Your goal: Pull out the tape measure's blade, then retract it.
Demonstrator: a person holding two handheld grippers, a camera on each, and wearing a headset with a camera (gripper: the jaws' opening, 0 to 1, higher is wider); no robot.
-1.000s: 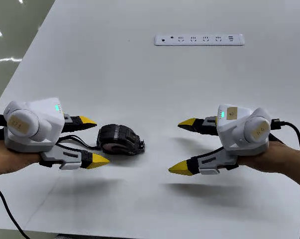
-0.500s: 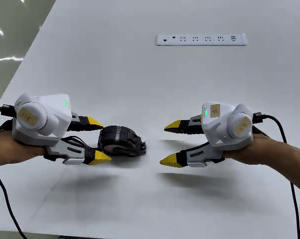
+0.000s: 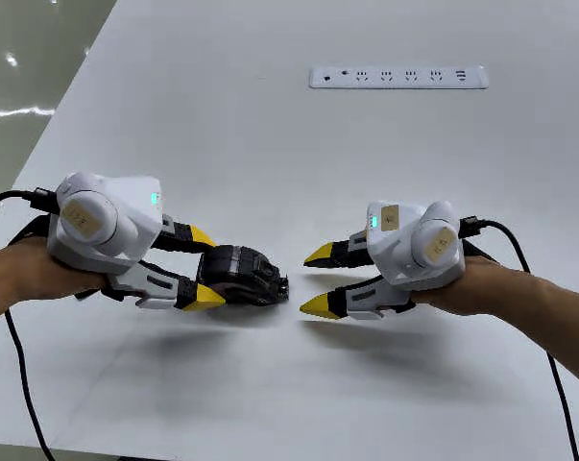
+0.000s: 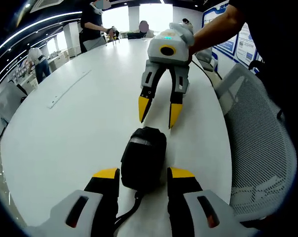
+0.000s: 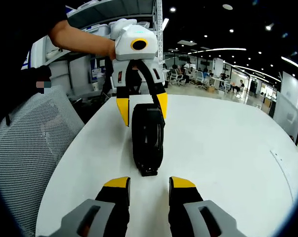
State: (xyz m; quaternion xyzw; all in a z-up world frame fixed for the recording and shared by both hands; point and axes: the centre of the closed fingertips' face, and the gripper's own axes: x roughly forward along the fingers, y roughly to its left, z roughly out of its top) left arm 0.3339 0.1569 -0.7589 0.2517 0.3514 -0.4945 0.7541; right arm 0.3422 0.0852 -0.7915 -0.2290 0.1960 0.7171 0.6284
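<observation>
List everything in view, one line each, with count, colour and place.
white table: one, white, under everything
black tape measure: one, black, on the table
white power strip: one, white, table's far side
grey mesh chair: one, grey, beside the table
black cables: two, black, trailing toward the near edge
left gripper: one, white, yellow-tipped, open, jaws either side of the tape measure
right gripper: one, same colours, open, facing the tape measure, apart
hands: two, one holding each gripper
</observation>
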